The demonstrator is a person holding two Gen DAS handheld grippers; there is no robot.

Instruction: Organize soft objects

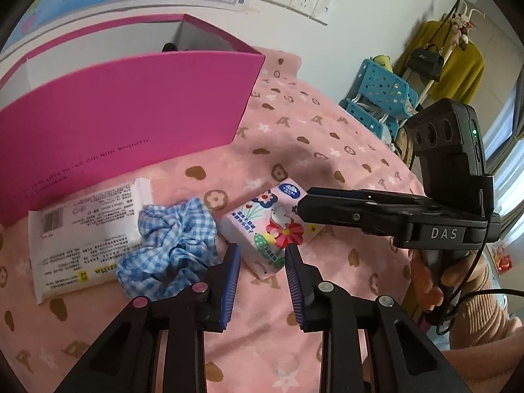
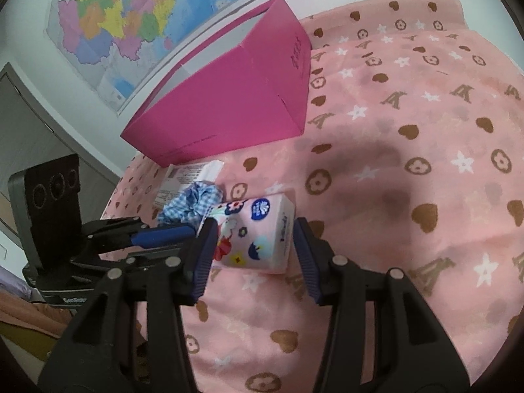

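The left tongs (image 1: 260, 255) stand open over a pink patterned blanket (image 1: 344, 150), their blue pads either side of the near corner of a floral tissue pack (image 1: 271, 226), not touching it; a blue gingham scrunchie (image 1: 170, 245) lies just left of the pack, resting partly on a white wet-wipes packet (image 1: 82, 239); behind them stands an open magenta box (image 1: 131, 111); the right tongs (image 1: 299, 208) come in from the right, their tips over the tissue pack's far edge, seemingly closed.
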